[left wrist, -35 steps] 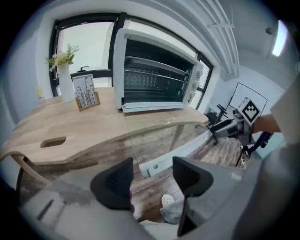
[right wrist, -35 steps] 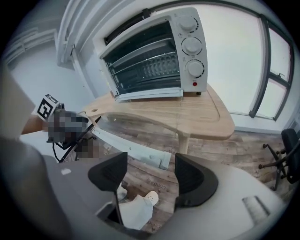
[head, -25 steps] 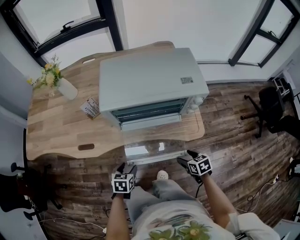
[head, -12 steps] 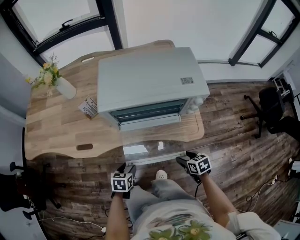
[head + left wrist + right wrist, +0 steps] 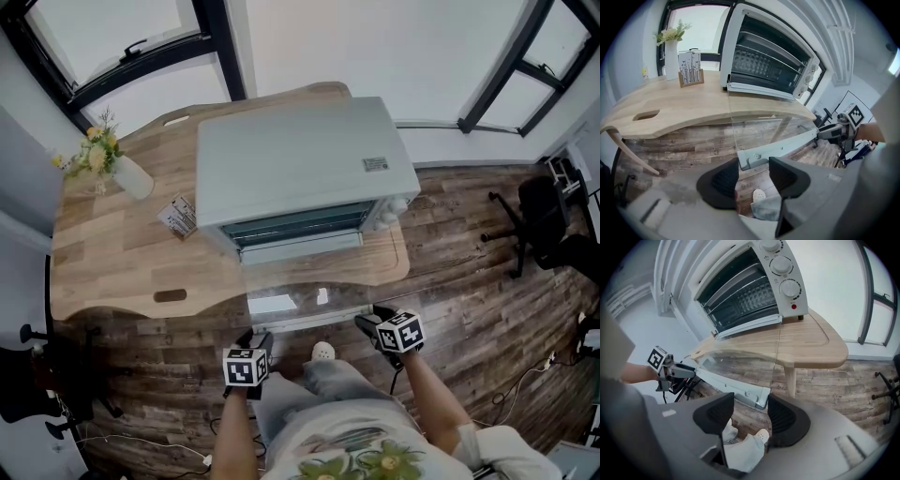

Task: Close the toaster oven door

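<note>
Now tools (image 5: 255,337) (image 5: 369,319) closing empty beside door (image 5: 309,316)

left gripper (image 5: 251,336): grey, black ribbed pads (image 5: 723,180) | right gripper (image 5: 375,317): alike, black-white marker cube (image 5: 400,331) | floral T-shirt (image 5: 361,461), grey trousers (image 5: 328,380), white clog (image 5: 323,351)

head cam overhead; claw cams below oven (image 5: 300,169)
</note>
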A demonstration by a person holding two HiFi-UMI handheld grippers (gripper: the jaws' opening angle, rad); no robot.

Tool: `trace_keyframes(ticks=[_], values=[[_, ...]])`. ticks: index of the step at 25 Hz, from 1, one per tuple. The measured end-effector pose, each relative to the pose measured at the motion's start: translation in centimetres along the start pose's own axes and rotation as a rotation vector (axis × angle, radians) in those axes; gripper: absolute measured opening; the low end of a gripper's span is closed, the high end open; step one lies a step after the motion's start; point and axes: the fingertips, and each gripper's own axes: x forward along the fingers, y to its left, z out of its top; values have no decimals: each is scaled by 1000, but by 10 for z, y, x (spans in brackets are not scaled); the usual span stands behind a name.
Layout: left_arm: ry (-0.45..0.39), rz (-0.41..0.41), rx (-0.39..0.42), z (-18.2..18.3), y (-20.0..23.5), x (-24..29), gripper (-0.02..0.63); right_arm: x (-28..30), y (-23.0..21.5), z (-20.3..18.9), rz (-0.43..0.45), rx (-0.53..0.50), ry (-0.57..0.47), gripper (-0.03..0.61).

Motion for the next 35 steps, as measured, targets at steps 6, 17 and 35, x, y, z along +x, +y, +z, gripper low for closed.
trace_keyframes(ticks=[6, 17, 35], values=[[-6, -6, 4, 1, -2, -5, 213, -7, 2, 3, -13, 23, -33, 218], [-22, -9, 15, 8, -7, -20, 213, -23, 9, 9, -23, 42, -84, 218], [-93, -1, 61, 27, -16, -53, 215, -52, 25, 29, -30, 59, -188, 235]])
